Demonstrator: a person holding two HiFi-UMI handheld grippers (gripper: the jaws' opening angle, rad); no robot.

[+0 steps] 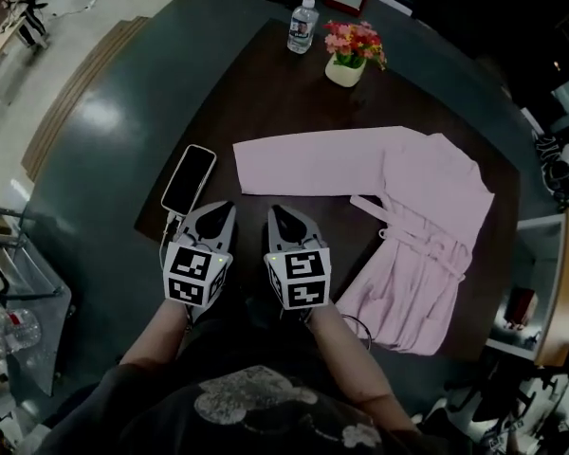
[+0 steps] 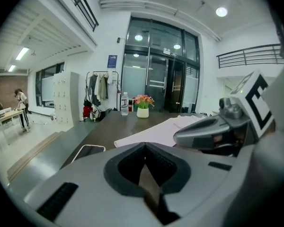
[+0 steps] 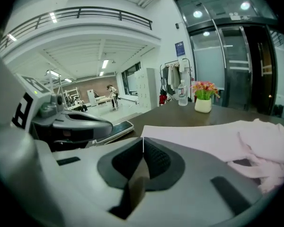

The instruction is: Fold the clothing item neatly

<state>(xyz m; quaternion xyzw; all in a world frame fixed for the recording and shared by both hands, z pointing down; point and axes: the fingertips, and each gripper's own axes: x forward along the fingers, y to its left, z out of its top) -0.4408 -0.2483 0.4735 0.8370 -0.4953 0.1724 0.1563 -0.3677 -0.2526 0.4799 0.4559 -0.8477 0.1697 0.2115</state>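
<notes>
Nearest us: left gripper (image 1: 228,206) and right gripper (image 1: 274,209), side by side at the desk's (image 1: 266,98) near edge — fingers of both closed tight, holding nothing. Beyond, we list the pink robe (image 1: 398,183) spread flat, phone (image 1: 190,178) to its left — then flower pot (image 1: 346,69), water bottle (image 1: 303,25).

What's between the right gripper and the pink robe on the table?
Nothing: only a bare strip of dark wooden table separates the right gripper from the pink fabric robe, seen in the head view.
</notes>
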